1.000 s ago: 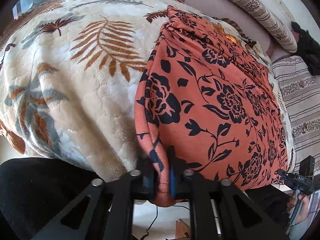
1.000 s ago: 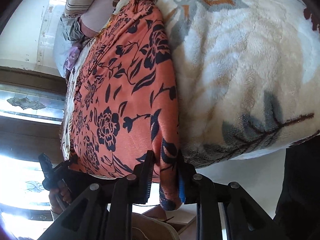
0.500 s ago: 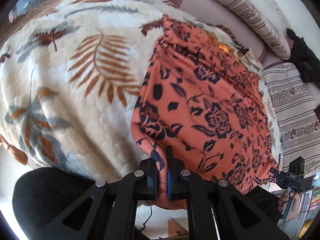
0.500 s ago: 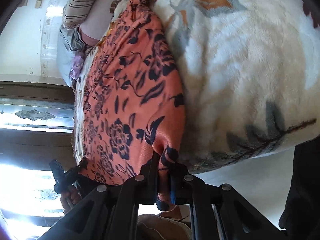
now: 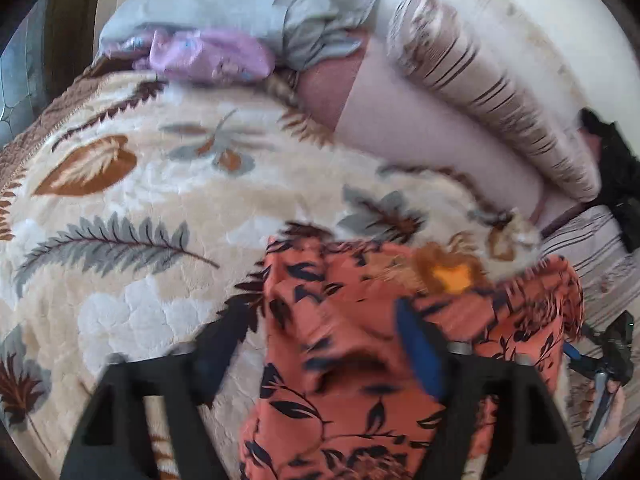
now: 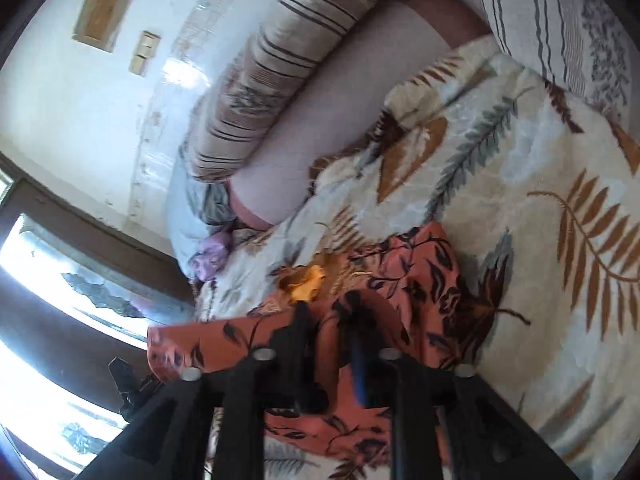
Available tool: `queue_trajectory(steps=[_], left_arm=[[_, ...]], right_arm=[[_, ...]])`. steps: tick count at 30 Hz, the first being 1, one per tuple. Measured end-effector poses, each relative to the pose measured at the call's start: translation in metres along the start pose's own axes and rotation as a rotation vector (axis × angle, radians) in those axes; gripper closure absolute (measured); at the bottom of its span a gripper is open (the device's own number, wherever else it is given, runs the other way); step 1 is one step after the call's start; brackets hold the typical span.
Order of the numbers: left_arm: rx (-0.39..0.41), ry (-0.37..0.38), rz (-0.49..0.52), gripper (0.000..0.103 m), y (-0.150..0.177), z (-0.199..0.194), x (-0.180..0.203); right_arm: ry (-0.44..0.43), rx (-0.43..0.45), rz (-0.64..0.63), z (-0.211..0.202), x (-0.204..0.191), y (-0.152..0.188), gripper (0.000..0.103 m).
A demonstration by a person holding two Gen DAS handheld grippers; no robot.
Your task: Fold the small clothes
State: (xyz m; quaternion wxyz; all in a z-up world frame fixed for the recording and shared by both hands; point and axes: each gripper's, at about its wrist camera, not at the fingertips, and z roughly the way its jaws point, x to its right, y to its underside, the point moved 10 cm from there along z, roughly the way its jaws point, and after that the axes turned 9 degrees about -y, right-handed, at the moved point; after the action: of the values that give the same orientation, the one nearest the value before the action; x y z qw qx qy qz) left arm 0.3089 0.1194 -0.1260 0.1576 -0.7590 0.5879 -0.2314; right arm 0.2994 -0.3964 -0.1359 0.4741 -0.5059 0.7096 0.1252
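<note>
An orange garment with black flowers (image 5: pixel 340 400) lies folded over itself on the leaf-patterned blanket (image 5: pixel 120 240). My left gripper (image 5: pixel 320 340) hangs just above its near fold with jaws opening wide; the cloth lies loose between the fingers (image 5: pixel 416 344), touched by neither. In the right wrist view the same garment (image 6: pixel 420 280) shows a raised fold between the fingers of my right gripper (image 6: pixel 328 344). Those jaws are opening but stand narrow, with the fold still pinched. A yellow patch (image 5: pixel 448 276) shows at the garment's far edge. Both views are blurred.
A striped bolster pillow (image 5: pixel 480 92) and pink sheet lie behind the blanket. Grey clothes (image 5: pixel 280 8) and a lilac garment (image 5: pixel 208 56) are heaped at the far left. Black cloth (image 5: pixel 616 160) sits at the right. A bright window (image 6: pixel 40 280) is beside the bed.
Both grippers swept forward over the bed, carrying the garment's near hem across it so it lies doubled. The left jaws have sprung wide and let go; the right jaws have parted slightly.
</note>
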Motion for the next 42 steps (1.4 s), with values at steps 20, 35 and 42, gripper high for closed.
queue_trajectory(steps=[20,35,42], left_arm=[[-0.123,-0.050,0.107,0.081,0.091,0.008,0.004],[-0.222,-0.017,0.032,0.045,0.214,-0.060,-0.054],[0.009,-0.045,0.034,0.044,0.155,-0.108,-0.063]], right_arm=[[0.283,-0.275,-0.245,0.046,0.009,0.104,0.084],[0.234,-0.244,-0.177,-0.073,0.017,0.212,0.001],[0.172,-0.025,-0.089,-0.122,0.039,0.186,0.006]])
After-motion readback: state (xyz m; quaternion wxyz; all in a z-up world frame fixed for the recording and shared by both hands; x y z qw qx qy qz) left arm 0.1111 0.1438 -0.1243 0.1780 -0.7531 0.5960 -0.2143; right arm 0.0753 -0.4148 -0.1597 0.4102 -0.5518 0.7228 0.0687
